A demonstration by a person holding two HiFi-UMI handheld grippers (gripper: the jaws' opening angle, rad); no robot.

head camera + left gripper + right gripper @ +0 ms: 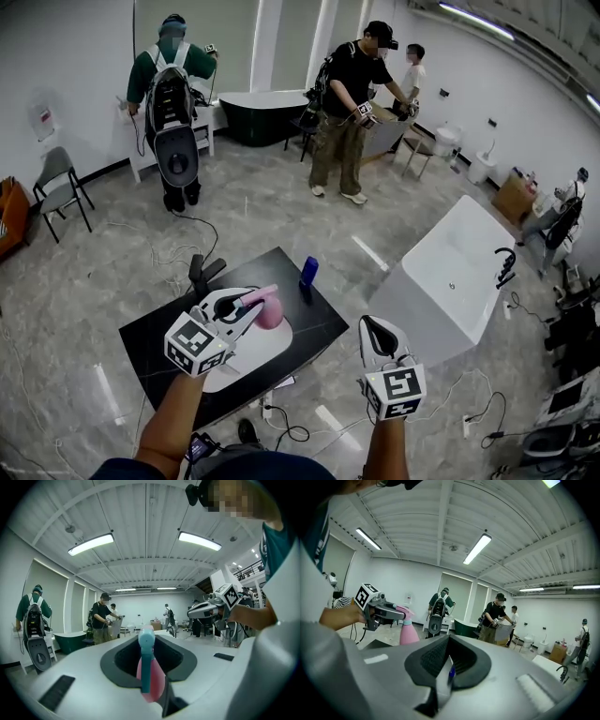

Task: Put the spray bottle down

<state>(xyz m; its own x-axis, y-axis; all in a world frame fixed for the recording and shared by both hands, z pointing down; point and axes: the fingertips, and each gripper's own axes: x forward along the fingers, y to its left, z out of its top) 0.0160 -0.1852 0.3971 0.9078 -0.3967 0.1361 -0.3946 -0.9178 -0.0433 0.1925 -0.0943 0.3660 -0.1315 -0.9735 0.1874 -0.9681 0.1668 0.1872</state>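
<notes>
- The left tongs (249, 306) are clenched on the pink spray bottle (271, 313). In the left gripper view the bottle (151, 677) fills the gap between the jaws, with its light blue spray head uppermost.
- The bottle is in the air over the black desk (314, 323), above a white slab (253, 354) that lies on the desktop.
- No view shows the bottle's base. In the head view it merges with the slab, so I cannot tell whether it touches the slab or hangs just clear of it.
- In the right gripper view the bottle (408, 633) shows at the left. Its lower end is cut off by that gripper's own grey body.
- The right tongs (443, 679) are drawn together and grasp nothing. Only a thin slit shows between the jaws, with a speck of blue seen through it.
- In the head view the right tongs (375, 330) are off the desk's near right corner, well apart from the bottle.
- The left gripper and its marker cube cover much of the white slab, so its full outline is hard to make out.
- A small blue item (308, 272) stands near the desk's far edge. It is too small to tell what it is.
- A white bathtub (469, 253) stands to the right of the desk.
</notes>
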